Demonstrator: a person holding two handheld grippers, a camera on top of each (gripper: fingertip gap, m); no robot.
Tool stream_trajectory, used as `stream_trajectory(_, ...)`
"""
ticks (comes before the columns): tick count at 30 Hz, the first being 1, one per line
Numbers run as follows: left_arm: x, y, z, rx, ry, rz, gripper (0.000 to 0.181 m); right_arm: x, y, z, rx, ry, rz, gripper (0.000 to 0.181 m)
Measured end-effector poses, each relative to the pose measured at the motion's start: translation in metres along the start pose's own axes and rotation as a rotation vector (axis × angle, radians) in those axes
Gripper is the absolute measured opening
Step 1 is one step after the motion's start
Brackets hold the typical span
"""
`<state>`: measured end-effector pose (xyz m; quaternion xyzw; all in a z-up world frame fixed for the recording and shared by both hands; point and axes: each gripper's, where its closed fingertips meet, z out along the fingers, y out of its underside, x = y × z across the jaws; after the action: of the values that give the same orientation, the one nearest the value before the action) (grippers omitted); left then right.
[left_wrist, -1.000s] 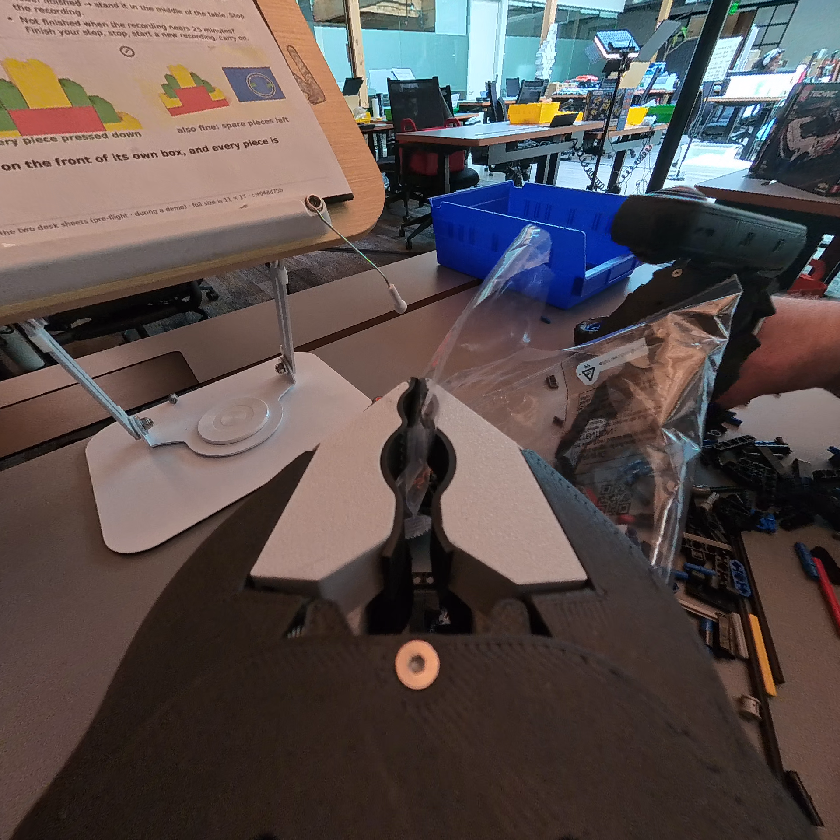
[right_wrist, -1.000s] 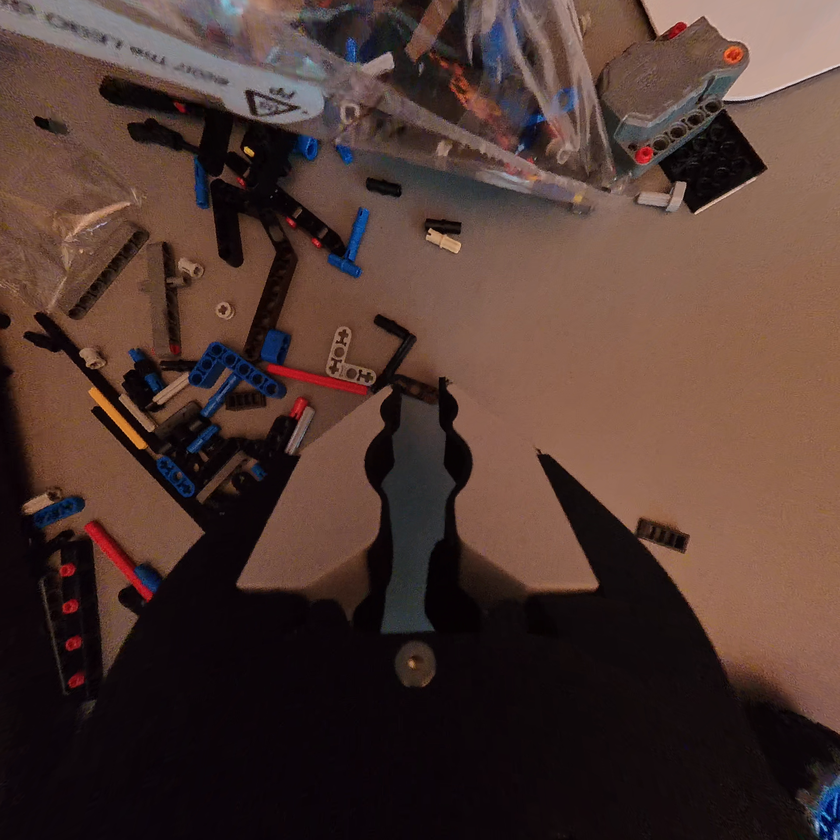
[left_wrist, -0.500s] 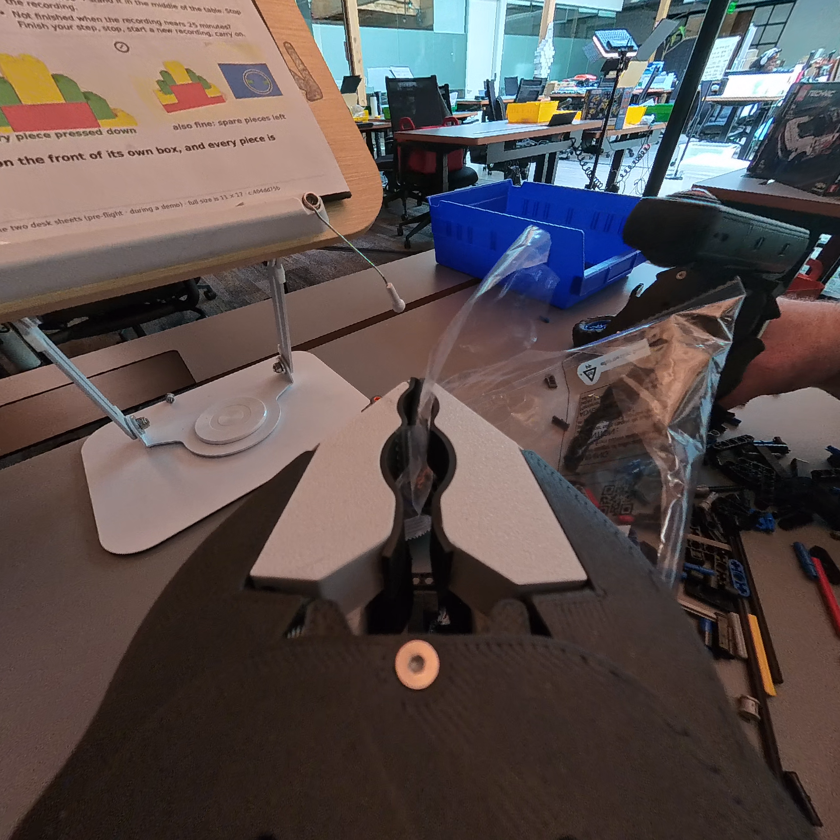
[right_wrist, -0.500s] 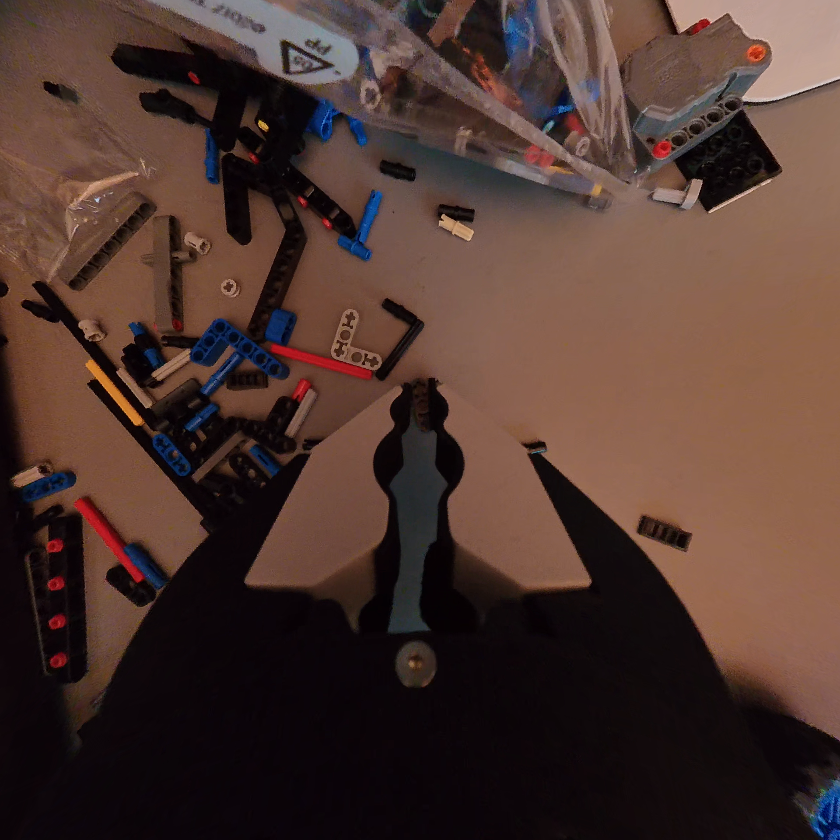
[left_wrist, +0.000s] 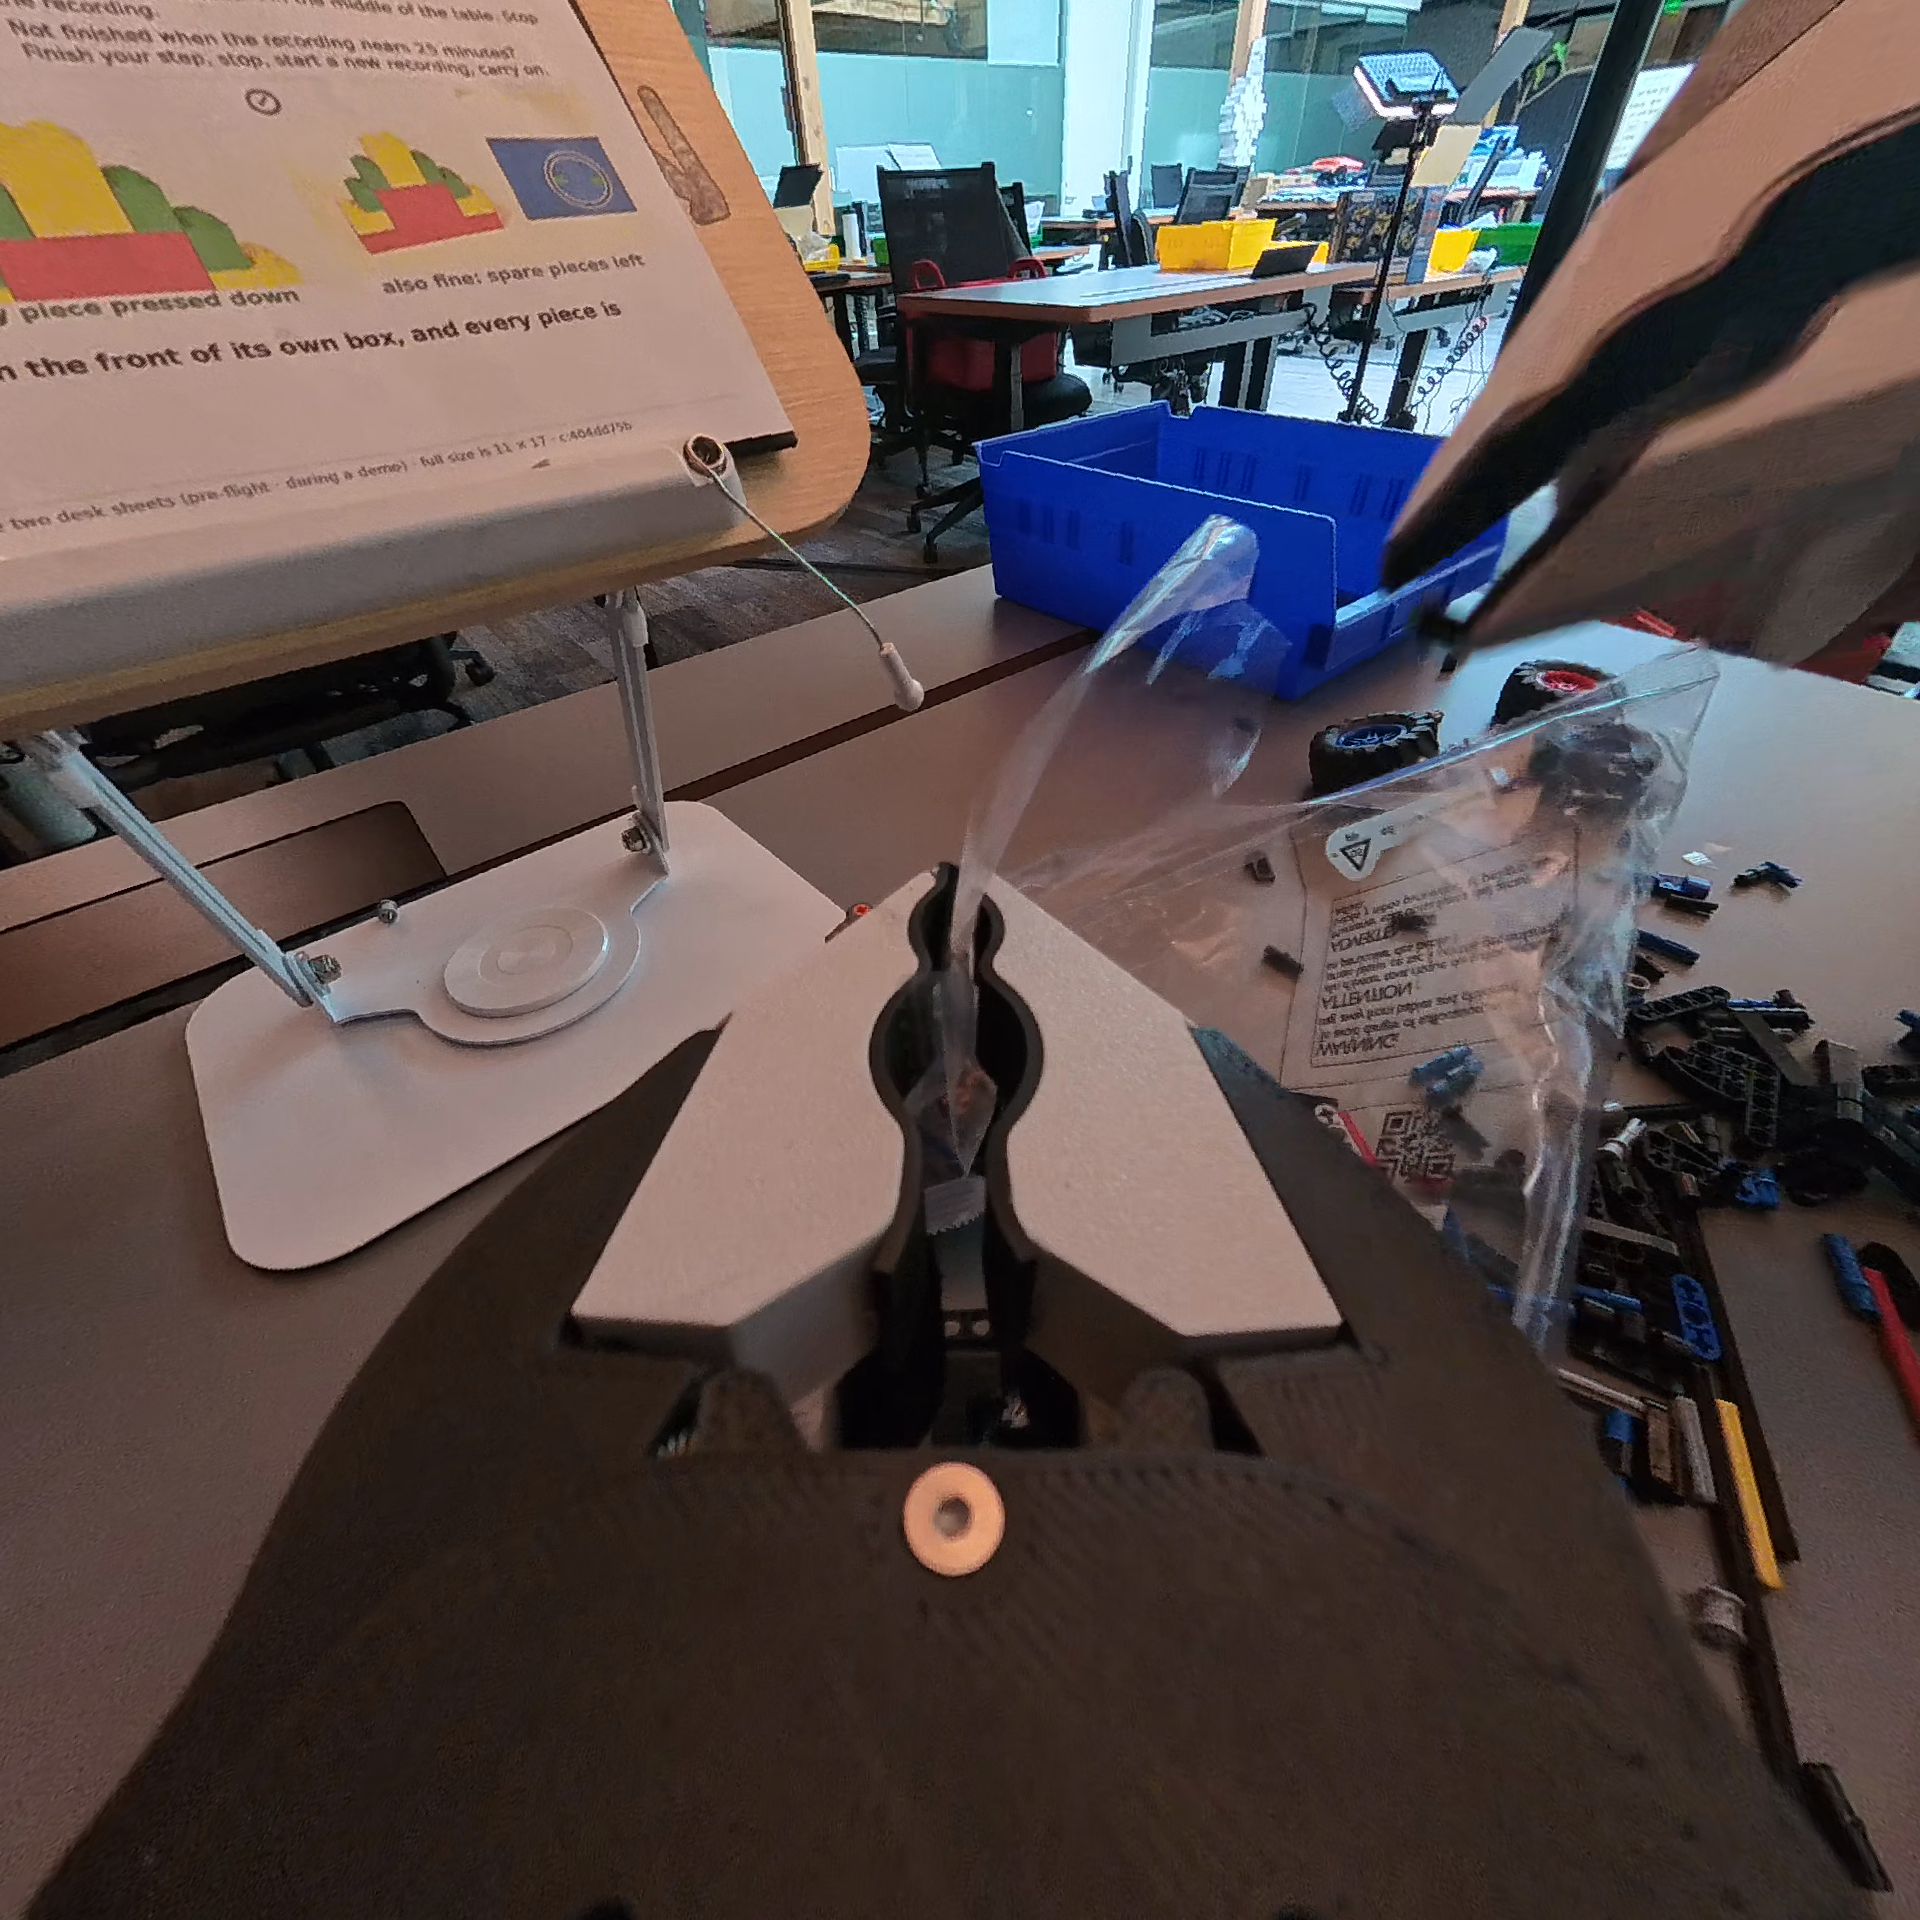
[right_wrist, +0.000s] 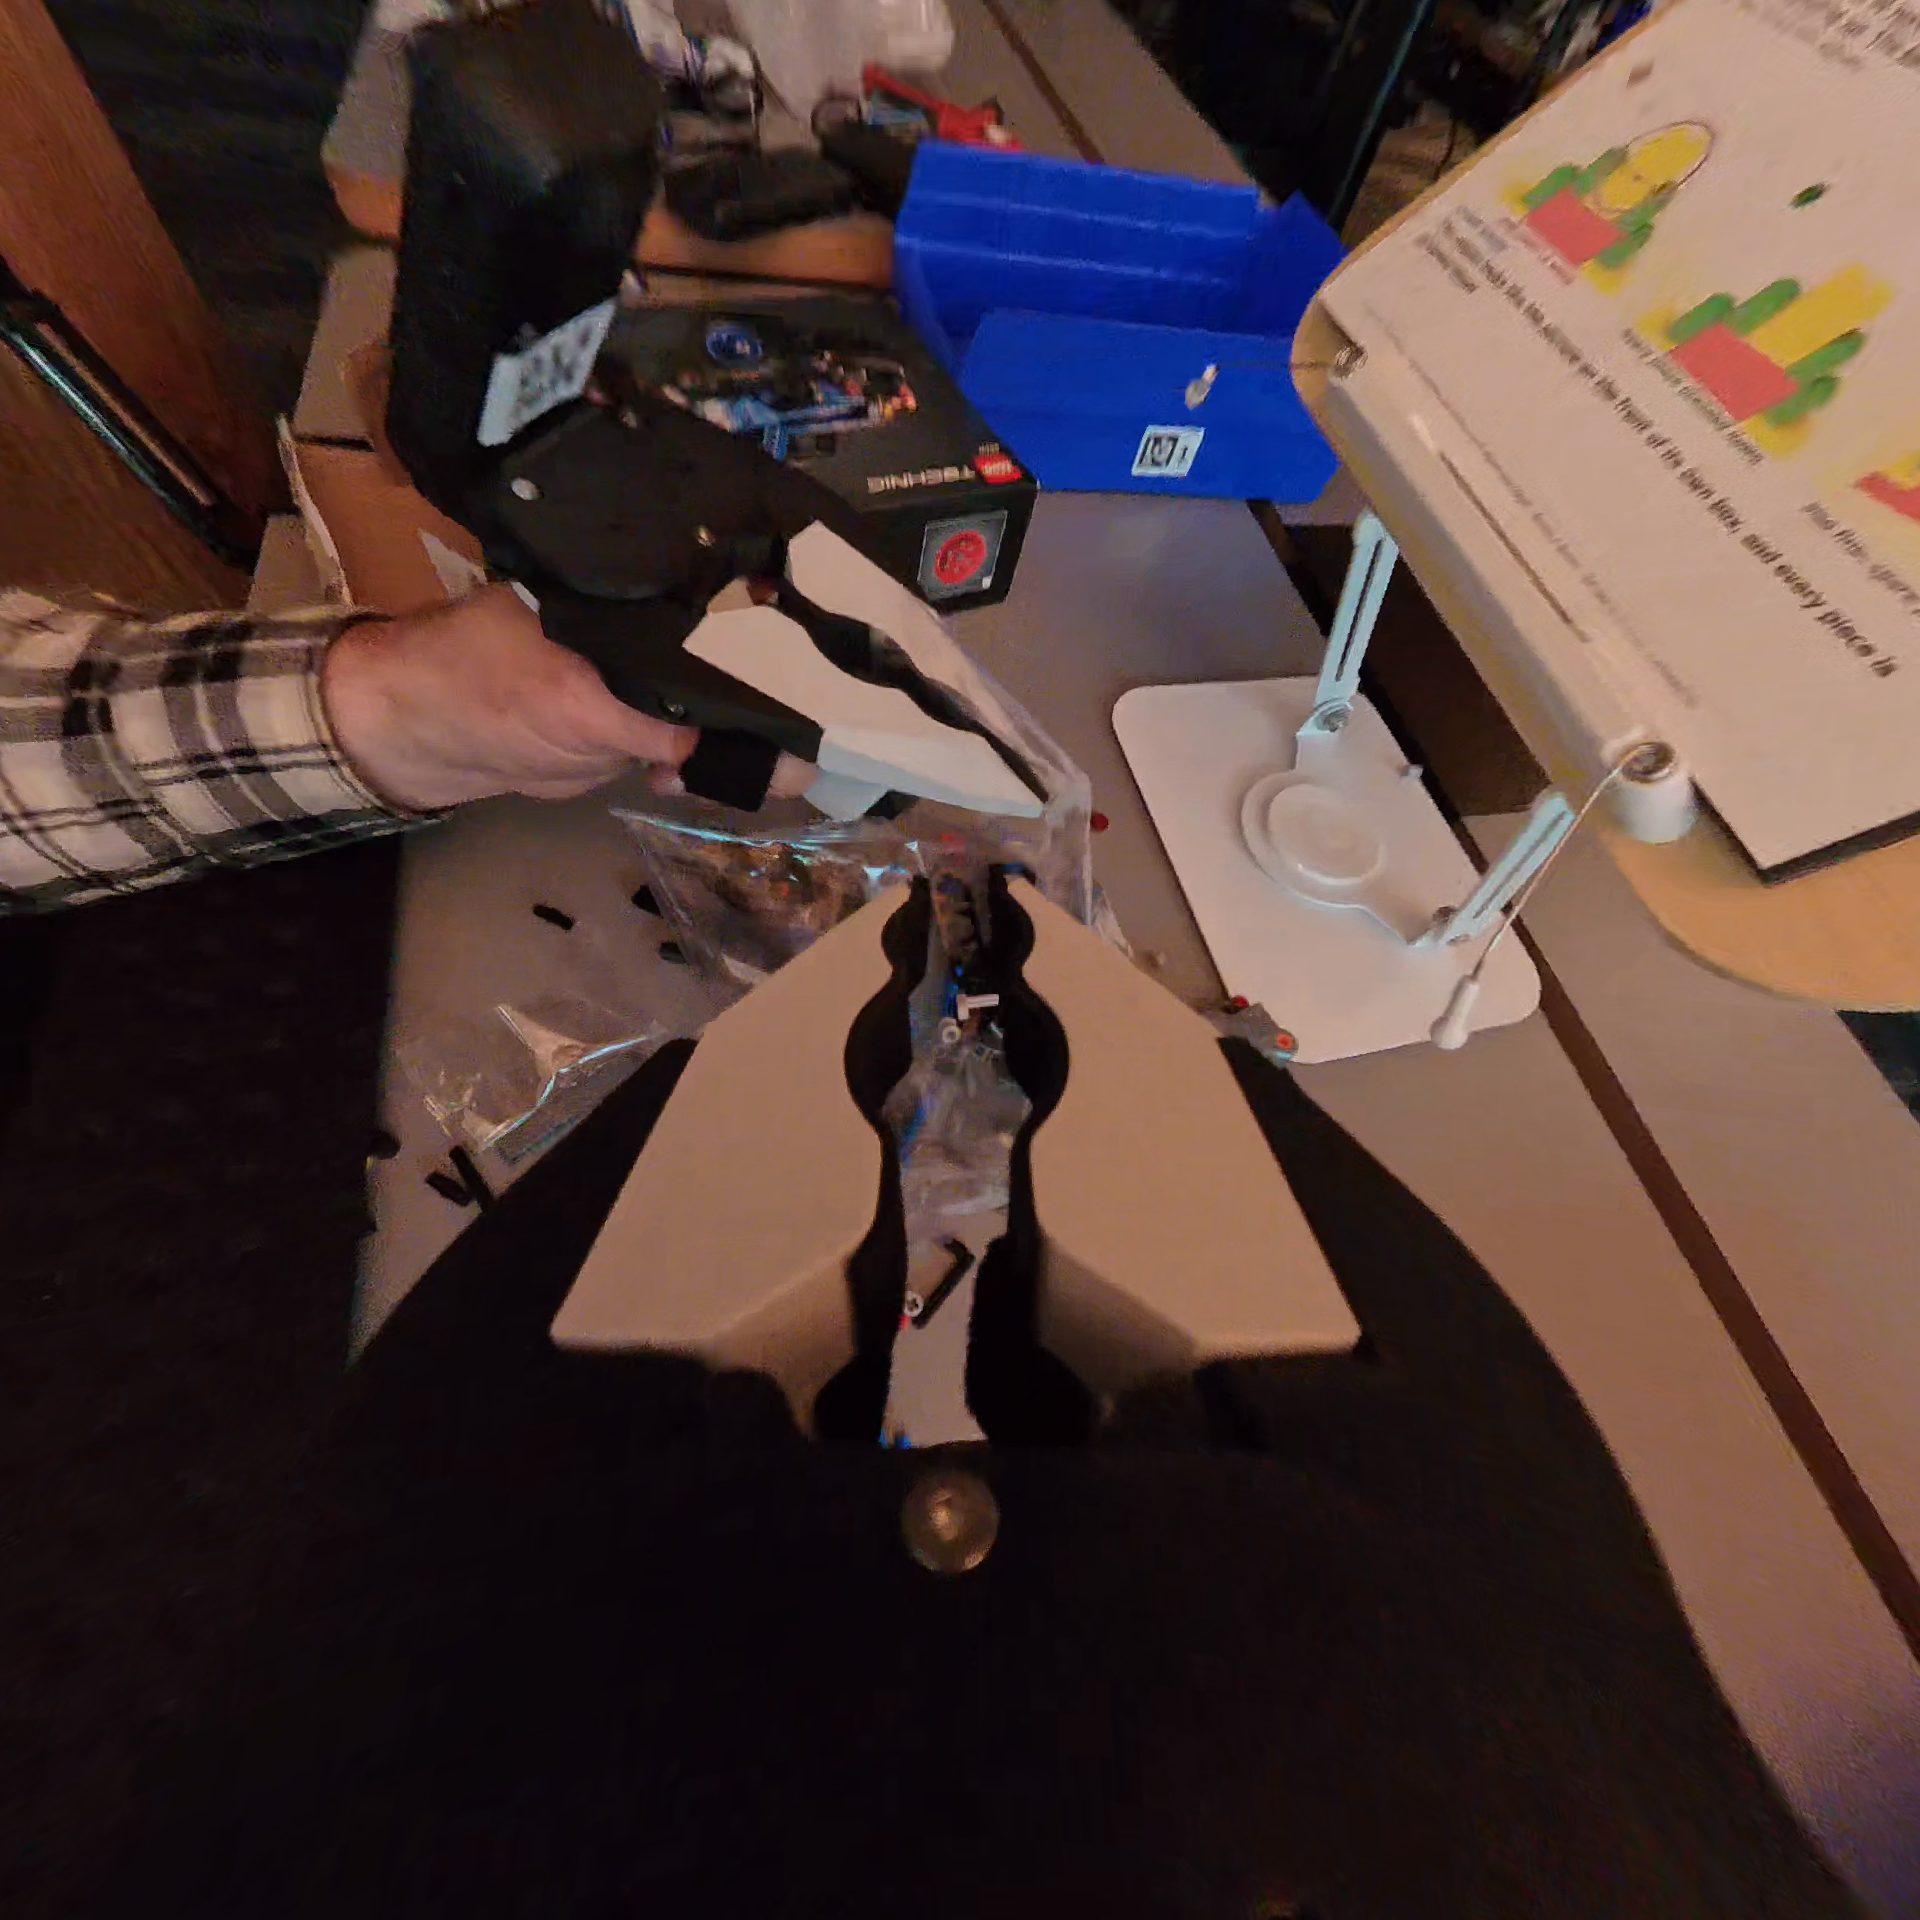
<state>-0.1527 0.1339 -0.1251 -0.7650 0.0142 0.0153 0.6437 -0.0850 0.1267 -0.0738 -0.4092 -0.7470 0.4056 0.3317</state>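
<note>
While the left tool (left_wrist: 954, 904) is pinching one corner of the clear bag (left_wrist: 1455, 935) between its pressed fingers, the bag is hanging from this corner and is stretching to the right, with its lower part resting on the surface (left_wrist: 125, 1351) beside the heap of loose pieces (left_wrist: 1714, 1091). The long axis of the bag is running from the pinched corner toward the right side of the surface, and some small dark and blue parts are lying inside it. The right tool (right_wrist: 961, 888) is hovering over the far right end of the bag and is pointing back toward the left tool, so the bag is lying between the two tools. Its fingers are standing very near together with only a narrow gap, and I cannot tell if they are catching the plastic or only hanging just above its upper edge. A hand (right_wrist: 499, 696) in a checked sleeve is holding the left tool. On the left part of the surface the white base (left_wrist: 364, 1091) of a paper stand is sitting, just beside the left tool. A blue bin (left_wrist: 1143, 499) is standing at the far edge, with two wheels (left_wrist: 1371, 743) near it. Bare surface is showing between the base and the bag, whereas the right side is crowded with pieces.
</note>
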Motion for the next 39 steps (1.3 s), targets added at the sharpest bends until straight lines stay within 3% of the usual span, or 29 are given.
stream_trajectory(2, -0.001, 0.001, 0.000, -0.004, -0.005, 0.000, 0.000, 0.003, 0.005, 0.012, -0.052, 0.047, -0.011, 0.031)
stream_trajectory(4, -0.002, 0.000, -0.001, 0.000, -0.006, -0.004, 0.000, 0.007, -0.003, 0.002, 0.017, 0.116, -0.009, 0.018)
stream_trajectory(7, -0.003, 0.000, 0.000, -0.001, -0.009, -0.003, 0.000, 0.026, -0.003, -0.036, 0.148, 0.256, 0.062, 0.016)
stream_trajectory(9, -0.003, 0.000, 0.000, -0.002, -0.011, -0.003, 0.000, 0.033, 0.016, -0.054, 0.171, 0.269, 0.154, 0.009)
stream_trajectory(11, -0.003, -0.001, 0.000, 0.000, -0.012, -0.004, 0.000, 0.028, 0.050, -0.055, 0.086, 0.225, 0.220, 0.007)
stream_trajectory(15, -0.004, -0.001, -0.001, 0.001, -0.016, -0.004, 0.000, -0.012, 0.119, -0.015, -0.187, 0.028, 0.286, 0.016)
stream_trajectory(20, -0.008, 0.001, -0.002, 0.002, -0.027, -0.015, 0.000, -0.054, 0.160, 0.048, -0.409, -0.075, 0.213, 0.017)
stream_trajectory(24, -0.009, 0.001, -0.003, 0.001, -0.029, -0.016, 0.000, -0.063, 0.157, 0.065, -0.428, -0.082, 0.171, 0.000)
stream_trajectory(30, -0.007, 0.000, -0.002, 0.004, -0.021, -0.015, 0.000, -0.066, 0.151, 0.059, -0.392, -0.099, 0.209, 0.000)
stream_trajectory(32, -0.007, 0.000, -0.002, 0.004, -0.021, -0.013, 0.000, -0.070, 0.145, 0.061, -0.368, -0.120, 0.231, 0.019)
stream_trajectory(35, -0.007, 0.000, -0.003, 0.004, -0.021, -0.013, 0.000, -0.074, 0.157, 0.066, -0.438, -0.117, 0.175, 0.025)
stream_trajectory(39, -0.007, 0.000, -0.003, 0.005, -0.021, -0.015, 0.000, -0.077, 0.162, 0.066, -0.463, -0.122, 0.141, 0.012)
